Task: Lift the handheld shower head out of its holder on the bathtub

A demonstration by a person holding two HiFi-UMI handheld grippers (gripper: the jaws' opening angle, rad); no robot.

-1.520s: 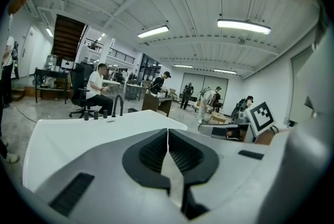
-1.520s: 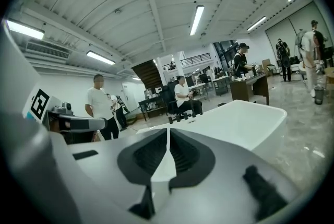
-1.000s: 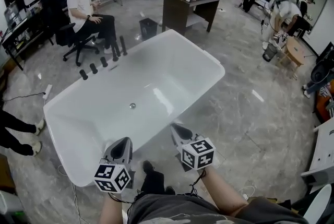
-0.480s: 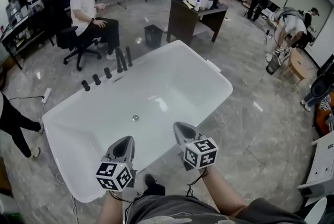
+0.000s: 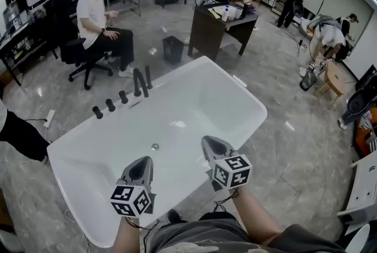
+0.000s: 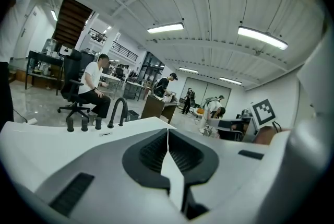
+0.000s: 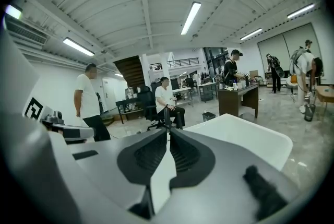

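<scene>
The white bathtub fills the middle of the head view. On its far left rim stand three black knobs, a curved black spout and, right beside it, the upright black handheld shower head in its holder. My left gripper and right gripper hover side by side over the tub's near rim, well short of the fittings. Both are shut and hold nothing. The left gripper view has its jaws closed, with the knobs and spout far ahead. The right gripper also has its jaws pressed together.
A person sits on an office chair just beyond the fittings. A black bin and a dark desk stand behind the tub's far end. Someone's legs are on the left floor. More people work at the back right.
Both grippers have moved forward toward the tub, from over the floor in front of it to above its near rim. The tub and its fittings appear closer. The jaws stayed shut.
</scene>
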